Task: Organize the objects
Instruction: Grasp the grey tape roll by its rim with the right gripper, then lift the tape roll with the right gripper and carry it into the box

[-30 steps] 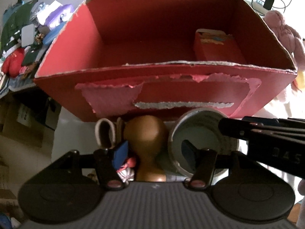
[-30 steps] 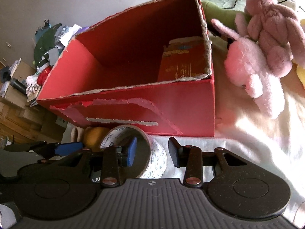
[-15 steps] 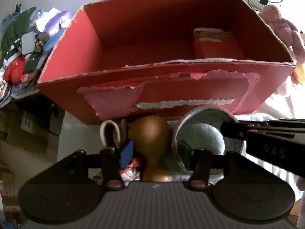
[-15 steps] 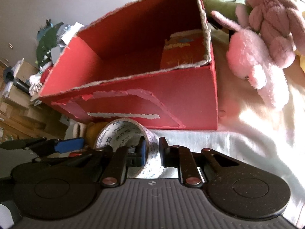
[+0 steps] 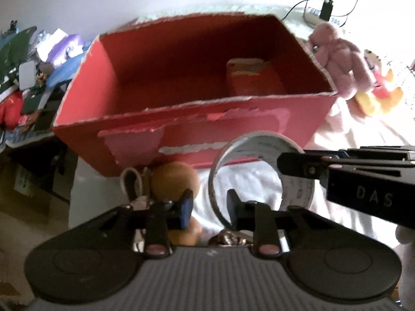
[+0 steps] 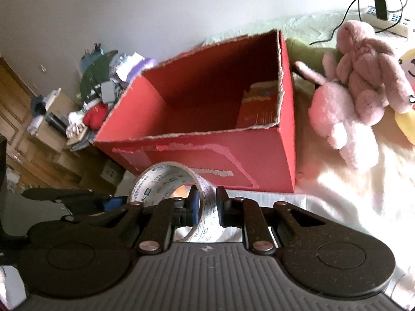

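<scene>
Beside a red box point(image 6: 233, 155), both hand-held grippers, left point(image 5: 208, 208) and right point(image 6: 207, 206), have just clamped the tape roll point(image 6: 176, 181).

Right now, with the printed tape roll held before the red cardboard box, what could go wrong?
The right gripper pinches only one thin wall of the printed white tape roll; it could twist or slip out.
The left gripper, whose jaws have just closed, has a finger inside the same ring; hands drifting apart could bend the roll.
The torn front wall of the red cardboard box stands between roll and interior; a low carry might snag it.
</scene>
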The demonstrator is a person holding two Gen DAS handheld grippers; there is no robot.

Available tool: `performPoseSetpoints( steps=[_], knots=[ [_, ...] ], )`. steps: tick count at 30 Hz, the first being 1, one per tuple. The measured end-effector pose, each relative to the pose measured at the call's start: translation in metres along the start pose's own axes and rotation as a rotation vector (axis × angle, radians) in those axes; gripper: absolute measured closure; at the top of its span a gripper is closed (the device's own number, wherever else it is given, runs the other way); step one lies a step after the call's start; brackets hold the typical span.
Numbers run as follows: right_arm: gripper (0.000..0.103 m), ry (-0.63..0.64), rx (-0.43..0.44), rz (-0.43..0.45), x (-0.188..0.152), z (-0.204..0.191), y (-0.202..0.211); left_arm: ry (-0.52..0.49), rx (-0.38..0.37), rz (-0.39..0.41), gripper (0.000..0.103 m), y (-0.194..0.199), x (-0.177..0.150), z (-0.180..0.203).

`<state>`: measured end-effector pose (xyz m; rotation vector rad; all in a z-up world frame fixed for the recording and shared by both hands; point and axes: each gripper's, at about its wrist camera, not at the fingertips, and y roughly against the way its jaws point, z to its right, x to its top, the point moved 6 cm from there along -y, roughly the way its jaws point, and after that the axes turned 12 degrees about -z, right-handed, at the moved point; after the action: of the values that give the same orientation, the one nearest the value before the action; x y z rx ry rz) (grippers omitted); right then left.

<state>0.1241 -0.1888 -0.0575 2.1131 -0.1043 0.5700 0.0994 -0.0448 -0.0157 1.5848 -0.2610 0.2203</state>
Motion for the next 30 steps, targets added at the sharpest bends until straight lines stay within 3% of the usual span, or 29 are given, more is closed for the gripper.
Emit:
performPoseSetpoints(
  steps=[11,19,22,30],
  knots=[
    [0.087,0.025,0.041,0.143,0.015,-0.015,0.041,-0.027,-0.027,0.147,0.078,0.042,0.01,0.015],
    [0.088,0.011,0.037,0.24,0.062,-0.023,0.042,-0.065,-0.052,0.283,0.079,0.076,0.043,0.005],
    [0.088,-0.003,0.015,0.225,0.085,-0.025,0.02,-0.085,-0.038,0.3,0.079,0.073,0.063,-0.003],
    [0.088,-0.073,-0.026,0.093,0.125,-0.025,-0.05,-0.135,-0.011,0.196,0.078,0.021,0.116,-0.04]
  ],
)
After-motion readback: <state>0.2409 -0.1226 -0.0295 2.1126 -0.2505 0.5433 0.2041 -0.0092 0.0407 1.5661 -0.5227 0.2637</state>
